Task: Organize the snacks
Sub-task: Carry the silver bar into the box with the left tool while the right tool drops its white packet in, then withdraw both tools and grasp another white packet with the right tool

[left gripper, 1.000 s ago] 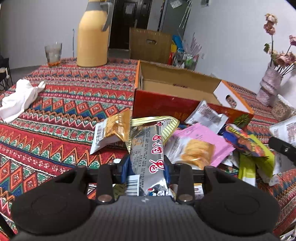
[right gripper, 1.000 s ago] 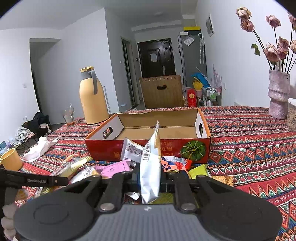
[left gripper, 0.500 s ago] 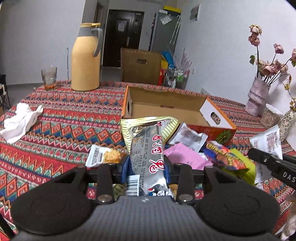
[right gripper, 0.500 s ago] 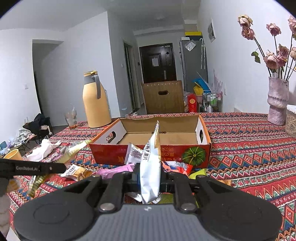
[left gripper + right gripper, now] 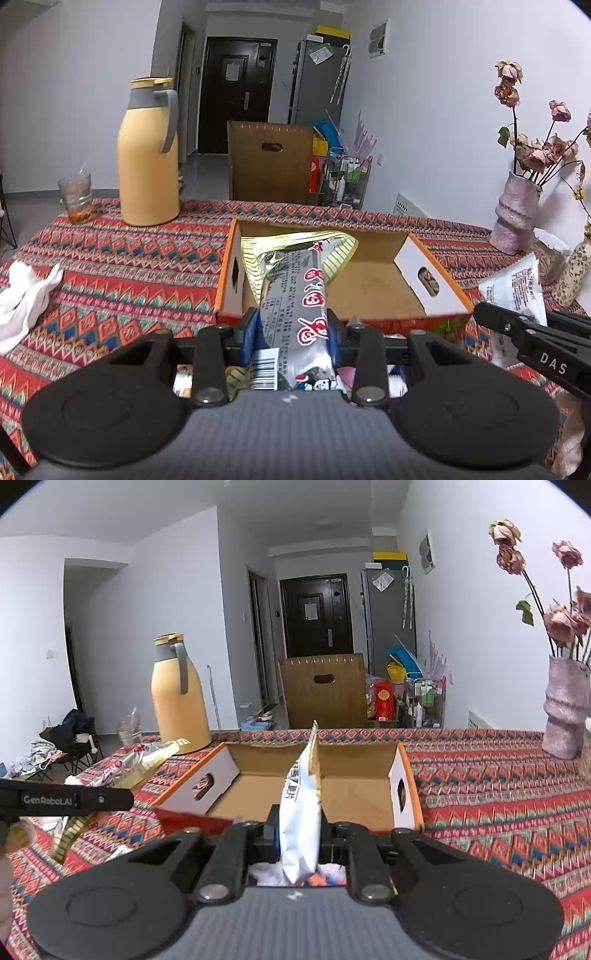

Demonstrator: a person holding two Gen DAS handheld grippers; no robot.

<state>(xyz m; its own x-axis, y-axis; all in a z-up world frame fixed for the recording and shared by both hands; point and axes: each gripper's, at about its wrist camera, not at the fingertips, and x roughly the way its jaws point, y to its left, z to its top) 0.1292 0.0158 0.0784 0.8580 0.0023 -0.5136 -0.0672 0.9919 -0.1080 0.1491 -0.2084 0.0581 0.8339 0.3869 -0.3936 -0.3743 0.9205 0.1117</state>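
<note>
Left gripper [image 5: 293,325]: jaws clamped on a silver snack packet [image 5: 295,295] with red characters and a gold striped end; the packet juts forward over the near left part of the cardboard box [image 5: 373,280].

Right gripper [image 5: 298,829]: jaws clamped on a white snack packet [image 5: 300,812], held edge-on and upright, its top corner reaching over the near wall of the box.

Cardboard box: open-topped, orange-rimmed, red outer front, hand-holes in both end walls; the part of its floor in view is bare. It stands on a red patterned tablecloth [image 5: 122,266].

Beyond the box, to its left: yellow thermos jug [image 5: 149,155]; glass [image 5: 75,197] further left of the jug.

Left of the box, nearer: crumpled white cloth [image 5: 22,295].

Right of the box: pink vase [image 5: 515,214] with dried roses.

Below the grippers, against the box's near wall: further packets, mostly hidden.
</note>
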